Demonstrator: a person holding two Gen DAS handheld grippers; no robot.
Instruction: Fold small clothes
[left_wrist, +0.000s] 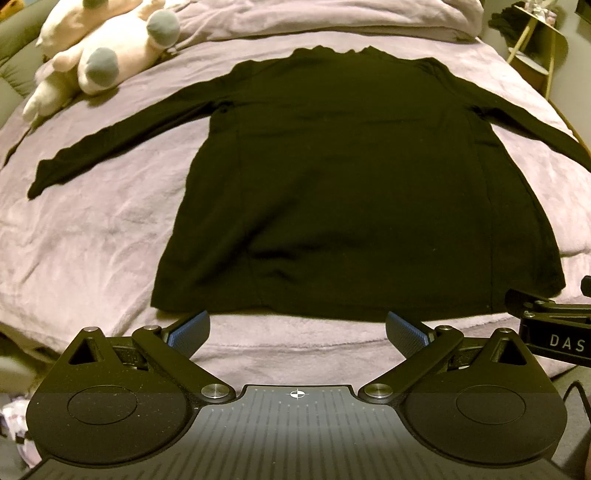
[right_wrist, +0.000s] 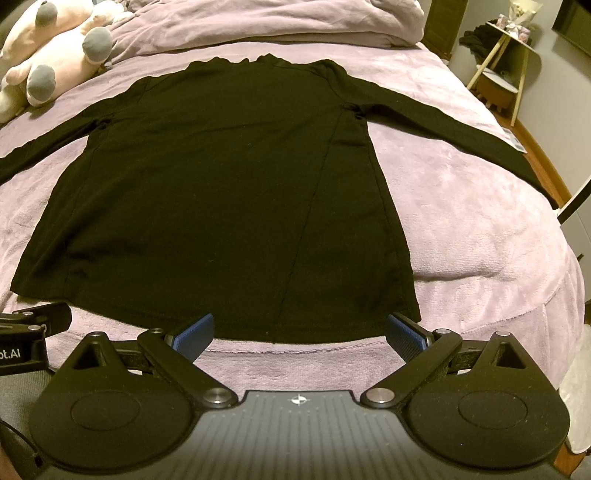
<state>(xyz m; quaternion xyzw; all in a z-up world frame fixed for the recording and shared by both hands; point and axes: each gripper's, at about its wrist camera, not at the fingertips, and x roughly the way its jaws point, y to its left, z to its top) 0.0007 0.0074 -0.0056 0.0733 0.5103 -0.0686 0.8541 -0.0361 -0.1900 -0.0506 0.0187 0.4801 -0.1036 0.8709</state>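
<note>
A black long-sleeved top (left_wrist: 332, 177) (right_wrist: 229, 199) lies flat on a lilac blanket, collar at the far end, hem toward me, both sleeves stretched out sideways. My left gripper (left_wrist: 297, 330) is open just short of the hem, near its middle, with nothing between its blue pads. My right gripper (right_wrist: 300, 332) is open too, at the hem's right part, its right fingertip close to the hem corner. Neither touches the cloth. Each gripper's body shows at the edge of the other's view.
The lilac blanket (left_wrist: 92, 236) (right_wrist: 480, 221) covers the bed. A pink and grey plush toy (left_wrist: 103, 48) (right_wrist: 48, 48) lies at the far left. A bunched duvet (right_wrist: 277, 22) sits behind the collar. A small side table (right_wrist: 506, 62) stands right of the bed.
</note>
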